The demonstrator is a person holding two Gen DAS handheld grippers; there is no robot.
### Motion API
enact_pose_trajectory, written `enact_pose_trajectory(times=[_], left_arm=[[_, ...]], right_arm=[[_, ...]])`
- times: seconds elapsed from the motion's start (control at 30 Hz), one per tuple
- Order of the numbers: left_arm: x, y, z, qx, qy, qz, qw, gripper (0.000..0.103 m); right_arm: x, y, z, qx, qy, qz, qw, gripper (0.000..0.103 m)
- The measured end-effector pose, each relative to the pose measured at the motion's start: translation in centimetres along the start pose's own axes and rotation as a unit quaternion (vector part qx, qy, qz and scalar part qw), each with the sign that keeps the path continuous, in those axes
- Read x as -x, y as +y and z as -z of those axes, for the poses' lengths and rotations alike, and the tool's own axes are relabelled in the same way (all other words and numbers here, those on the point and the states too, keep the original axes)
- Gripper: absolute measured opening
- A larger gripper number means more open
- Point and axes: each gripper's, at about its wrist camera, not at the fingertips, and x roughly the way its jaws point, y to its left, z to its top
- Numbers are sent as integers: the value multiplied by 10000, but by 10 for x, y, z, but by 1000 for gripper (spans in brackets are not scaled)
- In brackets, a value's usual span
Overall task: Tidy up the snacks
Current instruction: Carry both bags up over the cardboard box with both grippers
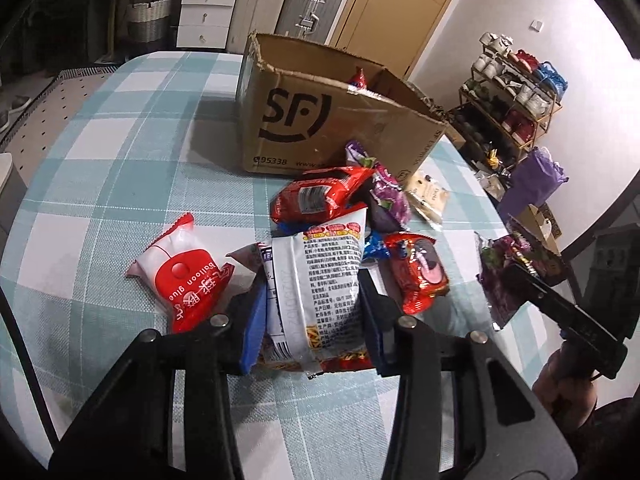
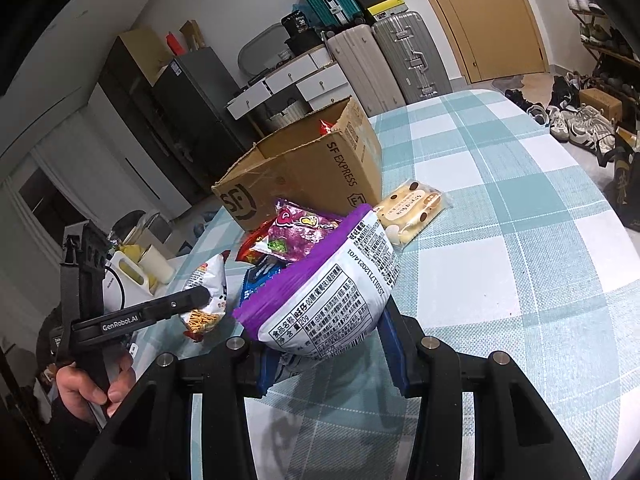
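My left gripper (image 1: 314, 320) is shut on a white snack bag (image 1: 320, 276) with dense print, lifted slightly above the checked tablecloth (image 1: 132, 168). To the right, my right gripper (image 2: 328, 356) is shut on a purple-and-white snack bag (image 2: 332, 292). Behind them stands an open cardboard SF box (image 1: 320, 120) with a red packet poking out. A pile of snacks lies in front of the box: a red packet (image 1: 320, 196), a purple packet (image 1: 390, 196), another red packet (image 1: 420, 272) and a beige biscuit pack (image 2: 412, 210). A red-and-white packet (image 1: 180, 276) lies left of the pile.
In the right wrist view a hand (image 2: 92, 380) holds the left gripper's handle. Suitcases (image 2: 408, 52) and white drawers (image 1: 208, 12) stand beyond the table. A shoe rack (image 1: 512, 96) is at the right. The tablecloth stretches bare to the right (image 2: 540, 220).
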Motion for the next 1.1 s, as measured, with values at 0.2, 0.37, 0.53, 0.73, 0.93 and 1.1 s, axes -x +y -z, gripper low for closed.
enact_pose_trajectory(times=[0.2,0.37,0.53,0.73,0.93,1.1], left_arm=[[14,-1,0,-28,-98,83,9999,38],[26,-5,-1,-92,-214,91,9997,38],[41,-11,-3,-191,-372,125,9990,38],[58,-22,-14,-400,-519,10,9979,38],[75,-36,-34,-644,-698,-36,9955,38],[83,-49,-55,-811,-796,-32,9935,38]], right_arm=[[2,7,1,59,7,-29,10000,44],[4,15,-2,136,-15,-80,9999,44],[7,25,-6,210,-37,-170,9996,44],[7,37,-17,285,-35,-308,9991,44],[11,57,-41,521,-120,-405,9978,44],[11,77,-62,827,-168,-361,9958,44]])
